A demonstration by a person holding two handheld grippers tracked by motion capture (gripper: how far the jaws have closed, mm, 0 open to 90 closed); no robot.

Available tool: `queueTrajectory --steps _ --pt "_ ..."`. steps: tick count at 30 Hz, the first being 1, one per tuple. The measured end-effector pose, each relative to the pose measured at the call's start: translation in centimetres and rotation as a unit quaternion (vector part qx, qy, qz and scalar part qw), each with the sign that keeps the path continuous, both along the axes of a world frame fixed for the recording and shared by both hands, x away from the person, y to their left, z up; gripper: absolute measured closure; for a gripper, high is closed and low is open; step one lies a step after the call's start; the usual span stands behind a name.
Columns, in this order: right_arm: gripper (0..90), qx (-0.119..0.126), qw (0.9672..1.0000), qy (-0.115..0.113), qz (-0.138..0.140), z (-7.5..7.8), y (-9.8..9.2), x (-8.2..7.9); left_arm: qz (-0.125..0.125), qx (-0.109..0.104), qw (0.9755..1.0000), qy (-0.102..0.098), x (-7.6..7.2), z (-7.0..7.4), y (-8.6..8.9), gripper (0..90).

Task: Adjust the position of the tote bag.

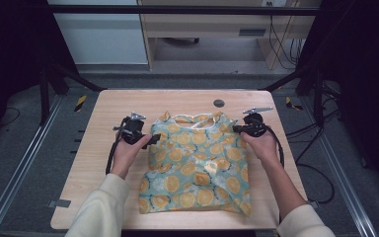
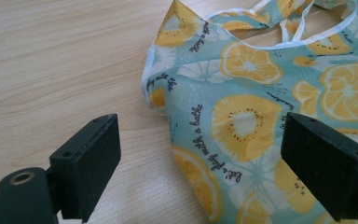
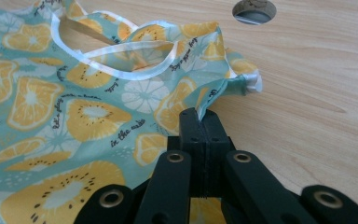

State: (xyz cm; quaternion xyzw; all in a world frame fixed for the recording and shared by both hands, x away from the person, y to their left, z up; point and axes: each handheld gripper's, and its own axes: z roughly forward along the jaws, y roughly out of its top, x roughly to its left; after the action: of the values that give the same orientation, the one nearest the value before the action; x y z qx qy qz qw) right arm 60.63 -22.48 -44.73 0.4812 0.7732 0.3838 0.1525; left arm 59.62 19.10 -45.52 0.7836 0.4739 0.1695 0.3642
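Note:
A teal garment printed with orange slices and edged in white lies spread on the wooden table, neckline at the far side. At its left shoulder my left gripper stands open. In the left gripper view that gripper has its jaws wide apart, the garment's edge lying between them untouched. On the right shoulder my right gripper is shut. The right gripper view shows that gripper pinching a fold of the garment near the sleeve edge.
A round cable hole sits in the table near the far edge, seen also as a hole beyond the sleeve. Bare wood lies to the left and right of the cloth. Dark frame posts and cables stand beyond the table.

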Motion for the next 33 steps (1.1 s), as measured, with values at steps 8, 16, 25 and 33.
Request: queueTrajectory --steps 8,16,25,33 --pt "89.9 -0.015 0.9998 -0.002 0.012 -0.4 0.4 -0.2 -0.001 0.017 0.9998 0.010 1.1 -1.2 -0.6 12.9" --pt "90.0 -0.016 0.9997 -0.003 0.016 -0.5 0.5 -0.3 -0.012 0.009 0.9995 0.028 1.4 -1.9 -1.1 36.4" --pt "90.0 -0.014 0.9997 -0.008 0.020 -0.3 0.4 -0.4 -0.050 0.032 0.9980 0.020 1.0 -1.8 -1.8 86.2" --pt "90.0 -0.010 0.9994 -0.026 0.022 0.5 -0.8 -0.7 -0.063 0.054 0.9966 0.003 0.5 -1.1 -1.4 90.0"
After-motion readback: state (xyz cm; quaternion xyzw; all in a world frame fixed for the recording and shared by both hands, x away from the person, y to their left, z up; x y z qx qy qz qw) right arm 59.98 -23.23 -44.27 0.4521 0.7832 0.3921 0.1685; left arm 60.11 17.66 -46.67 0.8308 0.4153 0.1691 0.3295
